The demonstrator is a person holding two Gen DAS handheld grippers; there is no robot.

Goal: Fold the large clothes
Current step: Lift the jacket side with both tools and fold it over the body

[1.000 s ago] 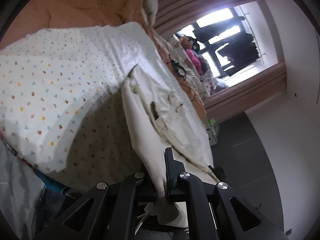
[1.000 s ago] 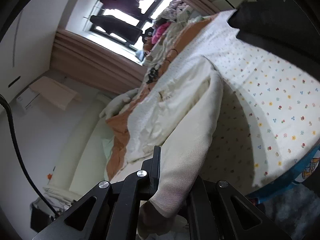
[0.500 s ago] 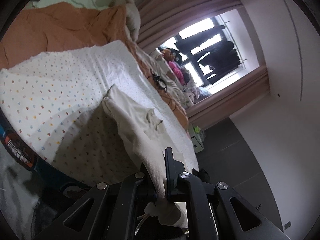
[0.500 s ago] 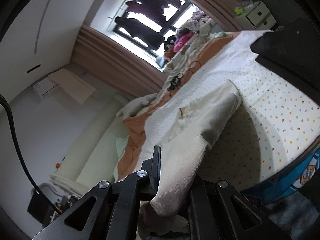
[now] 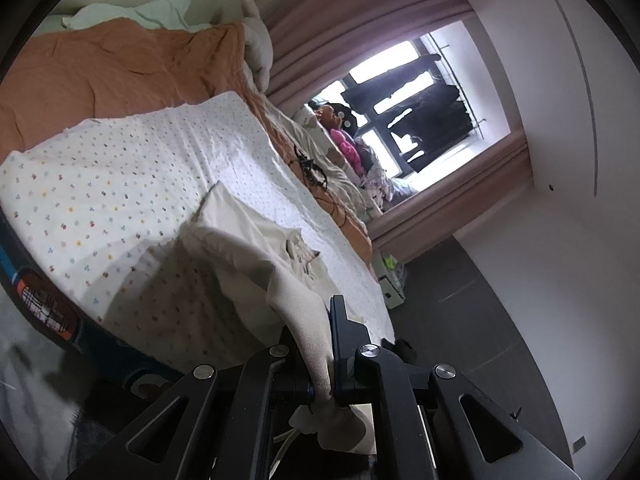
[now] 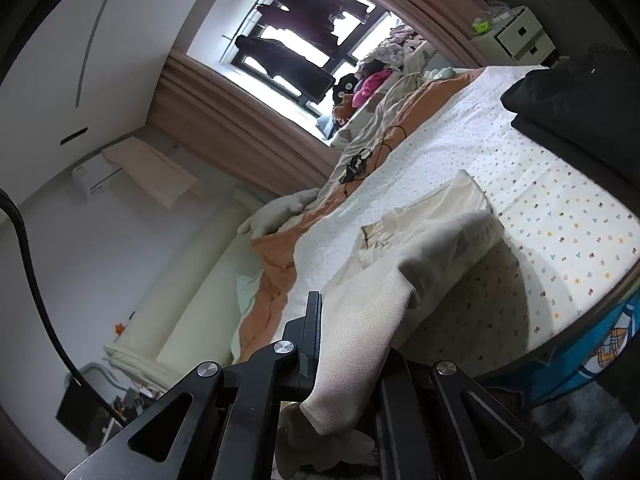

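A cream-coloured garment (image 5: 256, 248) lies partly on the bed with the dotted white sheet (image 5: 120, 168). Its near end rises off the bed into both grippers. My left gripper (image 5: 318, 344) is shut on one edge of the cloth. My right gripper (image 6: 352, 344) is shut on the other edge of the same garment (image 6: 432, 248), which drapes over the bed's front edge. The far part of the garment rests flat on the sheet (image 6: 560, 200) with a rumpled patch in the middle.
An orange blanket (image 5: 120, 68) covers the far side of the bed. A pile of clothes (image 5: 348, 148) lies under the window. A black cable (image 6: 360, 160) lies on the bed. A dark folded item (image 6: 580, 96) sits at the right. A small drawer unit (image 6: 516, 36) stands by the curtain.
Both grippers have pulled back and up from the bed with the garment, drawing its near end over the bed's edge. The bed looks farther away now.
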